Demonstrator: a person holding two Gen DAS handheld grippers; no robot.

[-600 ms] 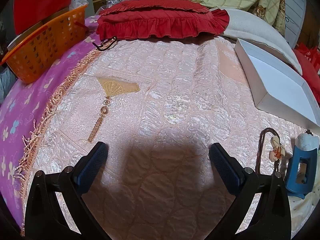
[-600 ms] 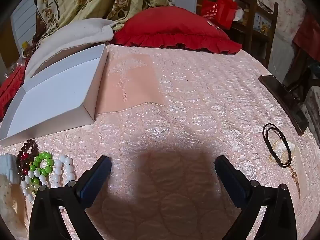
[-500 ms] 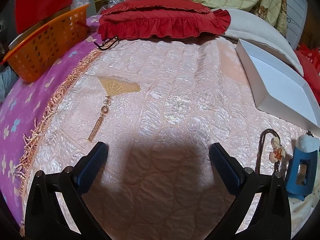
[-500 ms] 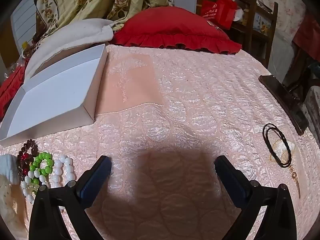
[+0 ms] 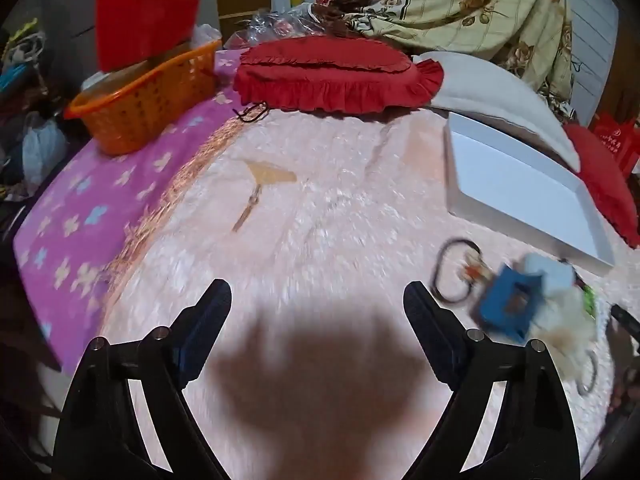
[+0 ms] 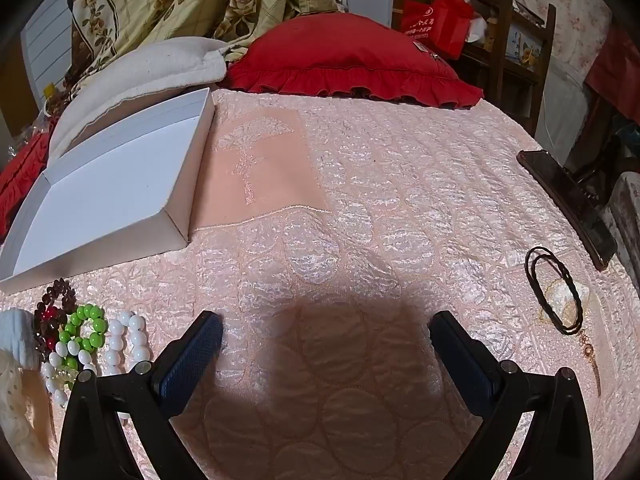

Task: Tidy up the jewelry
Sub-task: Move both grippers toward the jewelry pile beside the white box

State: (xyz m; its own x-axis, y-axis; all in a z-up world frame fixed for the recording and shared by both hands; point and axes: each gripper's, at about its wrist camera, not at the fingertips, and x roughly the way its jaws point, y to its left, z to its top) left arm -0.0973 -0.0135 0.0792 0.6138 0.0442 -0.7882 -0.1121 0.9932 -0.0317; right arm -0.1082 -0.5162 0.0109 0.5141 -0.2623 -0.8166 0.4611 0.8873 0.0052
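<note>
Grippers first: my left gripper [image 5: 317,300] hangs above the pink quilted bedspread [image 5: 320,216], jaws spread wide, nothing between them; my right gripper [image 6: 326,330] likewise, jaws wide apart and empty, its shadow on the cloth below.

Item, right wrist view, near left: cluster of bead bracelets lying on the bedspread just beside my left-hand finger. White bead bracelet [image 6: 127,336]; green bead bracelet [image 6: 85,326] touching it; dark red bead bracelet [image 6: 54,312] behind those. Pale cloth object at the frame edge, identity unclear.

Item, near right: black hair tie [image 6: 554,290], doubled into loops, well apart from the beads. Small gold chain [image 6: 589,350] trailing from under it.

Item, left wrist view, near right, blurred: blue object [image 5: 508,304] with a pale top; dark cord loop [image 5: 456,272] just beside it. Detail cannot be made out.

Item, middle distance: white box [image 6: 108,204], open, shallow, interior bare, resting on the bedspread behind the beads. Gold fan pendant [image 5: 268,178] with tassel, lying flat to the left, apart from everything else.

Item, right edge: dark phone [image 6: 568,204] lying flat.

Item, far: red ruffled cushion [image 5: 336,74]; cream pillow [image 6: 148,76] behind the box; floral quilt [image 6: 188,0] heaped beyond. Orange basket [image 5: 148,96] on a purple flowered sheet [image 5: 92,208] at left. Black clip [image 5: 252,112] in front of the cushion.
</note>
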